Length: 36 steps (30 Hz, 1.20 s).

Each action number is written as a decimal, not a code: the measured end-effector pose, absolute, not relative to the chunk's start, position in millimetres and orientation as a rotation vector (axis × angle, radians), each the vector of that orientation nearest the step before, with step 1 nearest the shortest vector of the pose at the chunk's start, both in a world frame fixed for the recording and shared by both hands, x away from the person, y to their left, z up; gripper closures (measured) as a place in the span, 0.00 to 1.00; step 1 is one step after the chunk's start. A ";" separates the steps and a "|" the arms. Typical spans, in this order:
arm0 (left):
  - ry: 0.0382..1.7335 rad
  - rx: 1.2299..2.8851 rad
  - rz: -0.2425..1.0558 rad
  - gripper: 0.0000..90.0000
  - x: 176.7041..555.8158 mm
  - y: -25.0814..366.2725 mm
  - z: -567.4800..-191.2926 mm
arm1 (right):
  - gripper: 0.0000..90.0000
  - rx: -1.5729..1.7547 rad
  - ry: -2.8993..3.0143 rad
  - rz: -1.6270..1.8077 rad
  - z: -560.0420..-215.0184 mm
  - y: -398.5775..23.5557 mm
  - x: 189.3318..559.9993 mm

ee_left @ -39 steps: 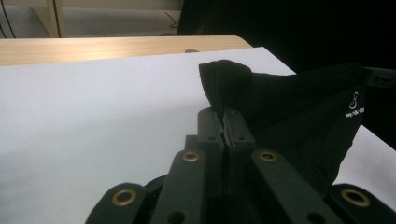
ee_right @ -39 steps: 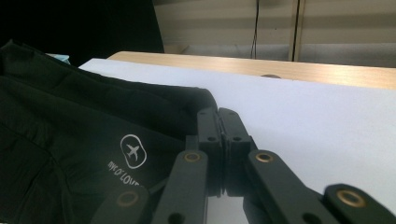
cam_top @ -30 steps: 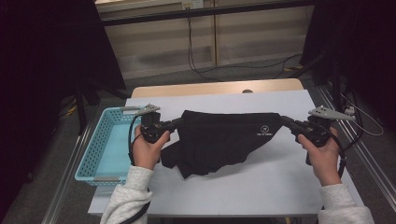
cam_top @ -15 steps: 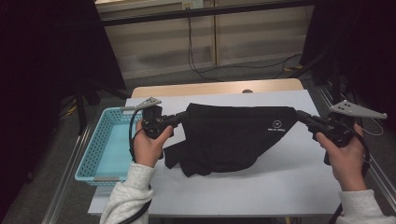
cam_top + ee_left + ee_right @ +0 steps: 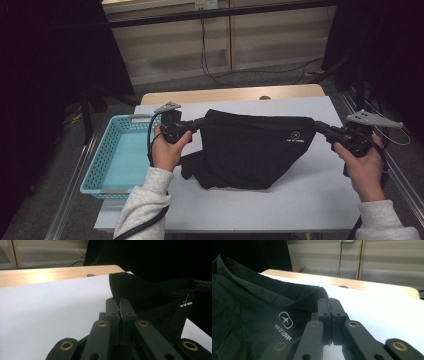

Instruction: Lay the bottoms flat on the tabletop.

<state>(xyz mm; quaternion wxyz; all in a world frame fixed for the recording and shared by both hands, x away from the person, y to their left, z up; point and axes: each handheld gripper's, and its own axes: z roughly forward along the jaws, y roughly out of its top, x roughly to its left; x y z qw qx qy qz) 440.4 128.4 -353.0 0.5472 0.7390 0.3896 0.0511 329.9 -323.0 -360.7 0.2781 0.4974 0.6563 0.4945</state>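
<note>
A black garment [image 5: 250, 150] hangs stretched above the white desk [image 5: 300, 205], just right of the blue basket [image 5: 112, 160]. The left claw [image 5: 202, 121] pinches the garment's left top corner, and the right claw [image 5: 317, 125] pinches its right top corner, well apart from the basket.

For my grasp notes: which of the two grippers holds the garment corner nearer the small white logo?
The right gripper. It pinches the black garment at the corner beside the white logo; the left gripper clamps the opposite, plain corner, near the basket.
</note>
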 end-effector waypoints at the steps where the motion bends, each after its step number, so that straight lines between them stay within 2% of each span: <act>1: 0.933 1.756 0.119 0.97 442.7 129.5 -355.1 | 0.98 1.336 1.769 1.324 -363.0 -320.9 333.2; 8: 0.994 1.773 0.108 0.97 468.7 137.2 -369.5 | 0.98 1.341 1.815 1.287 -371.8 -309.5 361.1; 11: 1.016 1.757 0.125 0.97 487.5 135.8 -364.2 | 0.98 1.359 1.845 1.255 -370.1 -307.1 387.4; 12: 1.019 1.750 0.149 0.97 495.7 134.2 -359.0 | 0.98 1.365 1.850 1.235 -366.4 -305.4 400.5; 13: 1.026 1.734 0.177 0.97 504.6 131.7 -352.7 | 0.98 1.387 1.798 1.237 -352.0 -301.3 431.0; 15: 1.008 1.717 0.307 0.96 520.7 124.3 -341.8 | 0.97 1.398 1.741 1.222 -342.2 -297.8 445.7; 16: 0.984 1.739 0.421 0.92 527.1 120.3 -340.9 | 0.91 1.405 1.667 1.230 -333.6 -294.2 458.3; 17: 1.013 1.752 0.470 0.73 532.2 116.3 -344.1 | 0.80 1.403 1.600 1.232 -328.7 -290.4 468.4; 18: 1.055 1.772 0.429 0.50 533.7 114.2 -348.2 | 0.70 1.417 1.590 1.198 -327.8 -285.9 475.6; 19: 1.060 1.772 0.404 0.49 531.3 113.0 -353.7 | 0.62 1.442 1.602 1.169 -330.1 -281.2 478.8; 22: 1.066 1.800 0.314 0.39 518.7 112.0 -372.9 | 0.49 1.418 1.724 1.170 -350.1 -268.8 468.6; 24: 1.065 1.826 0.301 0.33 507.9 113.0 -385.7 | 0.39 1.404 1.801 1.128 -369.7 -264.3 453.5; 26: 1.064 1.827 0.278 0.27 496.0 115.1 -396.9 | 0.38 1.410 1.854 1.136 -388.6 -261.9 435.3; 27: 1.063 1.837 0.263 0.22 489.4 116.1 -401.8 | 0.34 1.386 1.916 1.088 -404.1 -257.8 416.3; 36: 0.989 1.910 0.276 0.17 436.4 131.0 -415.6 | 0.28 1.319 2.047 1.116 -440.2 -240.0 352.0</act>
